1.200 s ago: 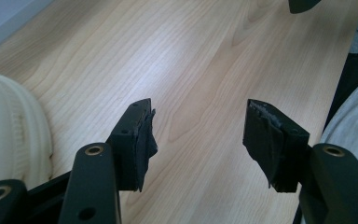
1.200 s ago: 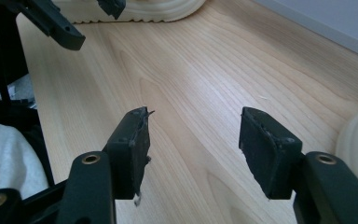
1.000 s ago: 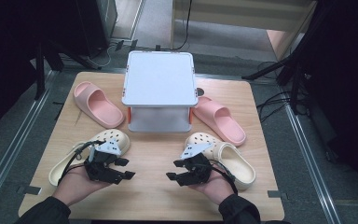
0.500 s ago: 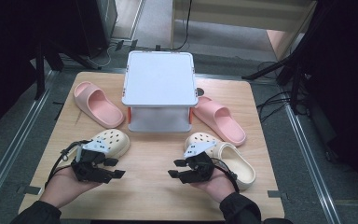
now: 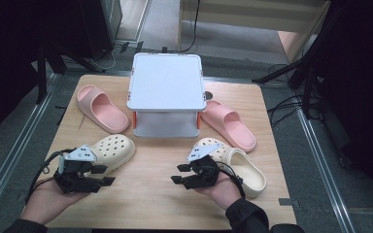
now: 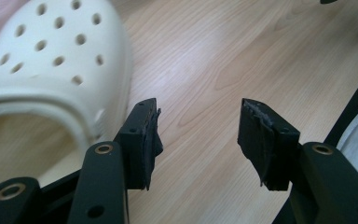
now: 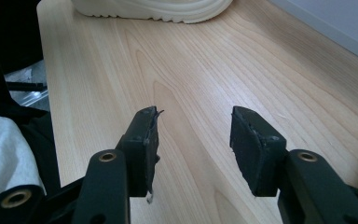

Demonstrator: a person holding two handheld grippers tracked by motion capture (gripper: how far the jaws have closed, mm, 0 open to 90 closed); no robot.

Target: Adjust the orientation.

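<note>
Two cream perforated clogs lie on the wooden table (image 5: 150,194): one at the front left (image 5: 111,149), one at the front right (image 5: 240,167). My left gripper (image 5: 104,174) hovers just in front of the left clog, open and empty, its jaws pointing right. In the left gripper view the clog (image 6: 51,60) lies up and left of the open gripper (image 6: 198,135). My right gripper (image 5: 178,174) sits beside the right clog's toe, open, pointing left. The right gripper view has bare wood between the open gripper (image 7: 193,140) and the far clog's sole (image 7: 154,9).
A white two-level stand (image 5: 166,87) occupies the table's back centre. A pink slide (image 5: 99,109) lies to its left and another (image 5: 228,126) to its right. The stand's wall (image 7: 335,23) edges the right gripper view. Dark equipment and cables surround the table.
My left hand and gripper have shifted left and slightly toward the front edge, away from the table's middle. The right gripper has hardly moved. Both stay open.
</note>
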